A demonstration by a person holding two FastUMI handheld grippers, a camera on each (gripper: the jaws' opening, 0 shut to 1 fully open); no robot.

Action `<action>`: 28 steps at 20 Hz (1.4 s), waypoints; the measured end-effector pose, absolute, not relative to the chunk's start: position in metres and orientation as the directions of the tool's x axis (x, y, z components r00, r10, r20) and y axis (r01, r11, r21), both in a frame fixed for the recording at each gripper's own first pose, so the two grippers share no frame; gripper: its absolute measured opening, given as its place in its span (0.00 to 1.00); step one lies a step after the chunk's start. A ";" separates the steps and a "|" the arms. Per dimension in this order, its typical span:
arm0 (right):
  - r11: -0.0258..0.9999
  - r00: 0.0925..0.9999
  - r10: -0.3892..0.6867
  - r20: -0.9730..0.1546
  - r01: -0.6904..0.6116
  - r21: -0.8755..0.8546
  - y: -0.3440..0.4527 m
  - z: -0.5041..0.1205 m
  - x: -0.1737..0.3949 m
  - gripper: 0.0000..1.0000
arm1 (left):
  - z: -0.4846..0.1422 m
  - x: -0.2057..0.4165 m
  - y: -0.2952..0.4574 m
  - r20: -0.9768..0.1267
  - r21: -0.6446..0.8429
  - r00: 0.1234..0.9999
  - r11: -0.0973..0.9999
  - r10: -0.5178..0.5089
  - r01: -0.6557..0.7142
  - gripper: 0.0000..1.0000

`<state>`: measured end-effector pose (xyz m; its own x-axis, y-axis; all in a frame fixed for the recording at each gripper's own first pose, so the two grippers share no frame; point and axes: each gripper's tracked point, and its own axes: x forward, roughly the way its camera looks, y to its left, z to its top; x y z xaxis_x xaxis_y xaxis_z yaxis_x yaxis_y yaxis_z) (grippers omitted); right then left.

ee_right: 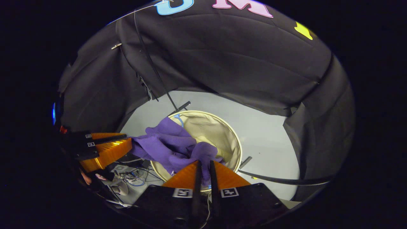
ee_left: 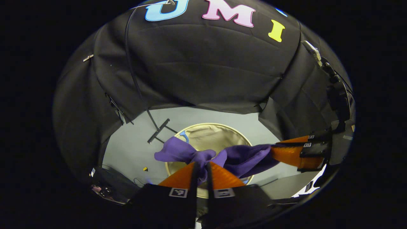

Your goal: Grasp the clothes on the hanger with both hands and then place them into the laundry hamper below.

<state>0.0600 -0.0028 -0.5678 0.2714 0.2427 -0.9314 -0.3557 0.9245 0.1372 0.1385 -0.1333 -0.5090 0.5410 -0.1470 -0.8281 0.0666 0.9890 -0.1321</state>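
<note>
Clothes (ee_left: 244, 157) number one: a single purple garment, stretched between two grippers above one round beige laundry hamper (ee_left: 210, 135) on the grey floor (ee_left: 133, 149). Its long axis runs sideways from one gripper to the other, sagging slightly in the middle, with a loose end flopping past the left gripper (ee_left: 202, 171). That gripper pinches a bunched fold between both fingers; the right gripper (ee_right: 203, 170) likewise clamps purple cloth. Part of the hamper's rim is hidden behind the fabric, and the garment's shape cannot be made out
</note>
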 end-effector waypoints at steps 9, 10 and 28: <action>0.944 0.361 0.187 -0.914 -0.325 0.065 -0.008 -0.555 0.070 1.00 | -0.506 0.132 -0.119 -0.835 -0.108 0.539 0.993 -0.115 0.044 0.96; 0.946 0.380 0.182 -0.907 -0.319 0.057 -0.008 -0.550 0.074 1.00 | -0.502 0.132 -0.118 -0.828 -0.112 0.547 0.992 -0.123 0.052 0.96; 0.996 0.748 0.086 -0.658 -0.091 0.027 0.023 -0.334 0.075 1.00 | -0.279 0.101 -0.071 -0.510 -0.119 0.839 0.982 -0.189 0.149 0.96</action>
<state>0.0753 0.0230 -0.3337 0.7480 0.0860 -0.6581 -0.0906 0.9955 0.0272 0.1012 -0.0708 -0.2788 0.8392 -0.1891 -0.5099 0.1488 0.9817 -0.1192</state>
